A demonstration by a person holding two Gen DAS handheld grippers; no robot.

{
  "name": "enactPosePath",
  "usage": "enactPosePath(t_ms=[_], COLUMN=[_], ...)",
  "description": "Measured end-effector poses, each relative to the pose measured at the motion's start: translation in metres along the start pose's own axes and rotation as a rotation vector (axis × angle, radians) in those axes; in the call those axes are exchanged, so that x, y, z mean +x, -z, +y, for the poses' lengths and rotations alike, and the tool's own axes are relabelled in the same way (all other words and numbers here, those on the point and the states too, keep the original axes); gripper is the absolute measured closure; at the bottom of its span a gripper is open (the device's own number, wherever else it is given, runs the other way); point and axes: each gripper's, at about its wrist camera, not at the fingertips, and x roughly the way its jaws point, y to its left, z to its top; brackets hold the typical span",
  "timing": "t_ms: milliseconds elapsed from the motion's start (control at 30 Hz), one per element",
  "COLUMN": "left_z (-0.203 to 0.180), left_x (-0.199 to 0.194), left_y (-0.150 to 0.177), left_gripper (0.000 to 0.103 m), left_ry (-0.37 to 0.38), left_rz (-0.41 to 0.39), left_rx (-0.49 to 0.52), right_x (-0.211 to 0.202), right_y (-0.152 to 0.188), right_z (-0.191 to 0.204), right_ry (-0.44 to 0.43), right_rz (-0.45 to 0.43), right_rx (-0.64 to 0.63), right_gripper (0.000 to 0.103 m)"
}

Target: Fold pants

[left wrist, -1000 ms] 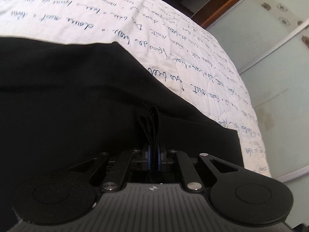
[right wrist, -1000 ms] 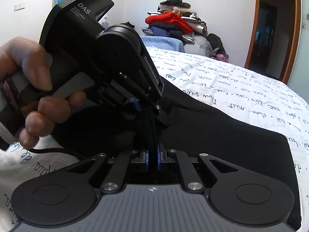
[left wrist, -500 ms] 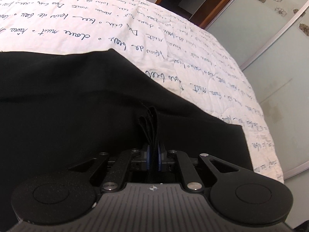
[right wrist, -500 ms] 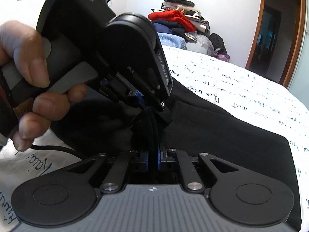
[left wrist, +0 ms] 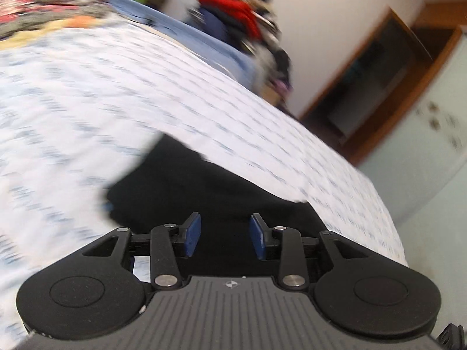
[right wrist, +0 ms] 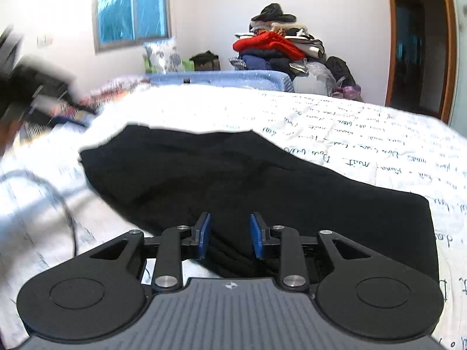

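Observation:
The black pants [right wrist: 248, 180] lie folded in a flat heap on the white bedspread with blue script. They also show in the blurred left wrist view [left wrist: 216, 192]. My right gripper [right wrist: 229, 234] is open and empty, just above the near edge of the pants. My left gripper [left wrist: 224, 234] is open and empty too, also over the near part of the pants. The left gripper shows as a dark blur at the far left of the right wrist view [right wrist: 26, 87].
The bed [right wrist: 364, 122] stretches to the right and far side. A pile of clothes [right wrist: 280, 49] stands against the back wall, with a window [right wrist: 131, 11] to the left and a wooden door frame [right wrist: 449, 43] at the right. A dark cable [right wrist: 67, 204] crosses the bedspread at the left.
Both grippers have let go of the pants and opened. Both have pulled back, and the left one has swung away to the left. The pants now lie flat on the bed.

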Motion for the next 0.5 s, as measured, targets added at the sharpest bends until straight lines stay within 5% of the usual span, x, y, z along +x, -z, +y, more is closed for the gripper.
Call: enactPosePath(t_ms=[67,133,233,300,500], left_z=[0.014,0.024,0.032,0.035,0.057], left_x=[-0.015,-0.018,-0.013,-0.009,-0.019], left_y=[0.004,0.003,0.01,0.013,0.013], left_gripper=[0.062,0.06,0.059,0.059,0.043], left_ry=[-0.037,-0.045,-0.029,-0.024,-0.009], left_rz=[-0.023,-0.028,-0.012,-0.015,-0.095], left_rx=[-0.017,-0.034,-0.073,-0.106,-0.175], right_x=[0.008,0.021,0.055,0.094,0.073], right_y=[-0.018,-0.034,-0.042,-0.031,-0.042], right_z=[-0.013,-0.019,-0.019,-0.02,0.018], right_ry=[-0.009,0.004,-0.018,-0.027,-0.042], right_rz=[0.007,-0.007,0.031,0.24,0.145], right_rx=[0.068,0.112,0.097,0.086,-0.055], right_gripper=[0.044,0.03,0.028,0.026,0.025])
